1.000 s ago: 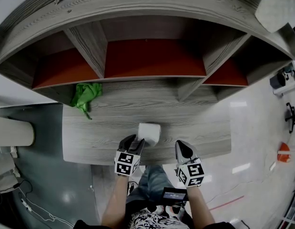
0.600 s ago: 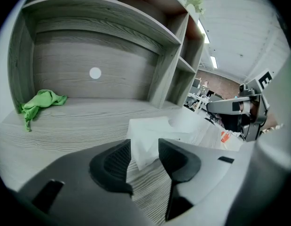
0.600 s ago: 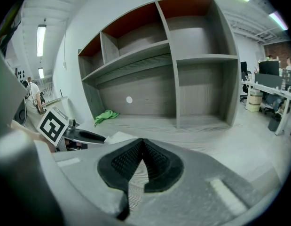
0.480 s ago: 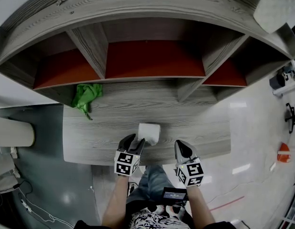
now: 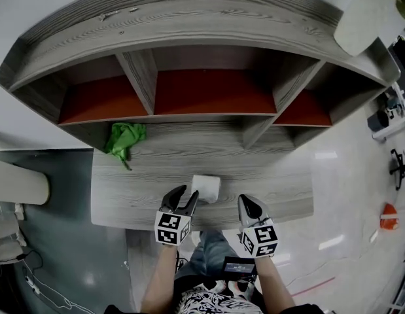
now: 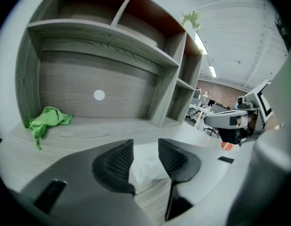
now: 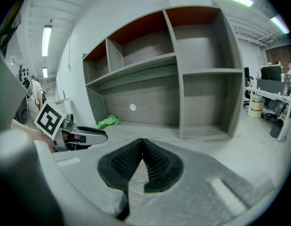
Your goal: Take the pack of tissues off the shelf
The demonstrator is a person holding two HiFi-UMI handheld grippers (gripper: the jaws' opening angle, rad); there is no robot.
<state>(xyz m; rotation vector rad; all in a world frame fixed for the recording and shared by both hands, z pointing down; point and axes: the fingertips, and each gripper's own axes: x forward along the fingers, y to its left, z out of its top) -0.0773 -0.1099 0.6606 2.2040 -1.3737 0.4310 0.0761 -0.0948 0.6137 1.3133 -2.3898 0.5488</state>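
Observation:
The white pack of tissues (image 5: 207,187) lies on the grey bottom board (image 5: 267,175) of the shelf unit, near its front edge. My left gripper (image 5: 184,193) hovers just in front of it and to its left. In the left gripper view the pack (image 6: 146,169) shows through the gap beyond the left gripper (image 6: 145,144). Its jaws have just been opening, and the pads stand apart without pressing on the pack. My right gripper (image 5: 249,200) hangs at the board's front edge, right of the pack. The right gripper (image 7: 142,142) is shut with nothing in it.
A crumpled green cloth (image 5: 125,138) lies at the back left of the bottom board. Above it are three compartments with red-brown backs (image 5: 215,90), split by upright dividers (image 5: 144,77). Grey floor lies left of the unit and white floor to its right.
Both grippers have lifted a little. The left gripper's jaws stand slightly wider than a second ago. The pack has stayed where it was on the board.

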